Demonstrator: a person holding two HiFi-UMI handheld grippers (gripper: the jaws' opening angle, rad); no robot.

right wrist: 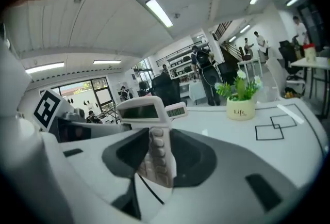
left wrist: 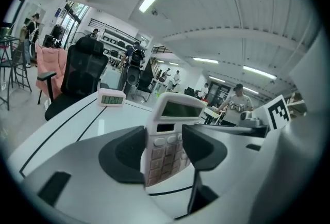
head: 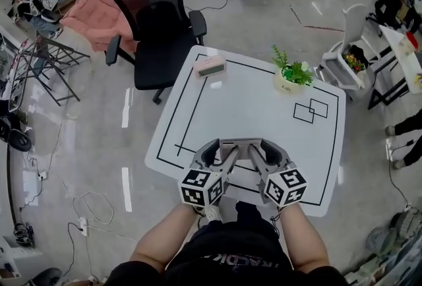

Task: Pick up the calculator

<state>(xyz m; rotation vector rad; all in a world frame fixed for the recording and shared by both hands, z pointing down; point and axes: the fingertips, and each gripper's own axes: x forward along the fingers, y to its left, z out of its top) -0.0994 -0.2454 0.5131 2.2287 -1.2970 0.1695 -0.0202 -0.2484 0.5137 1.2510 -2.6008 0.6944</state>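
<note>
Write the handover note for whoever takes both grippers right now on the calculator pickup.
Left gripper: shut on the calculator, a jaw on each long side, display end sticking out past the jaws.
Right gripper: shut on the same calculator, which sits nearly edge-on between its jaws.
Where: the calculator is held between both grippers over the near part of the table and looks clear of the surface. Clock and potted plant stand at the far side.
Done: grasp made; the lift looks done.
Left: hold both grips firm; nothing else to pick up.
</note>
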